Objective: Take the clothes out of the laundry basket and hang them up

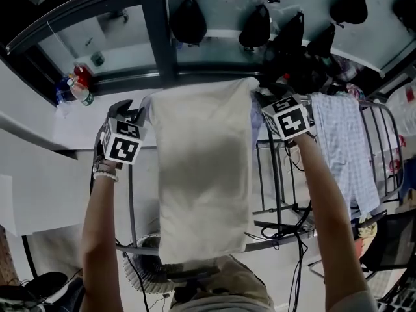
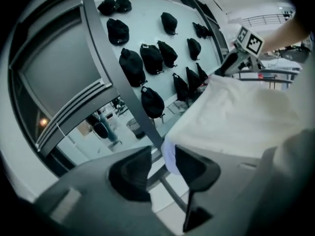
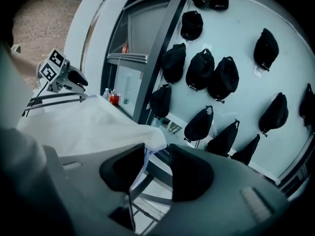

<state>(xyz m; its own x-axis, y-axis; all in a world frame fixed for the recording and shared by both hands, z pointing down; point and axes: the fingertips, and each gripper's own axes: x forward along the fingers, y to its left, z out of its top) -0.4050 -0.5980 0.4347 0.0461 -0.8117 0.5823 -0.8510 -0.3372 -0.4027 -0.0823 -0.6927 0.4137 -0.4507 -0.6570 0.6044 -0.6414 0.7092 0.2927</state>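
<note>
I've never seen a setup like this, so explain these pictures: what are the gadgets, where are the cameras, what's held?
A person holds a two-jaw gripper in each hand. One picture looks down from their head; the others ride on the left gripper and right gripper. A pale cloth hangs over a drying rack, beside a checked garment. Both pairs of jaws stand apart, a cloth corner between each, so nothing is gripped.

Blocked across the middle of the drying rack (image 1: 279,174) by a cream cloth (image 1: 205,168), at its right end by a checked garment (image 1: 344,142). Passable over the bare stretch between them. Closed behind the rack by a dark post (image 1: 156,25) and black caps (image 1: 255,28).
</note>
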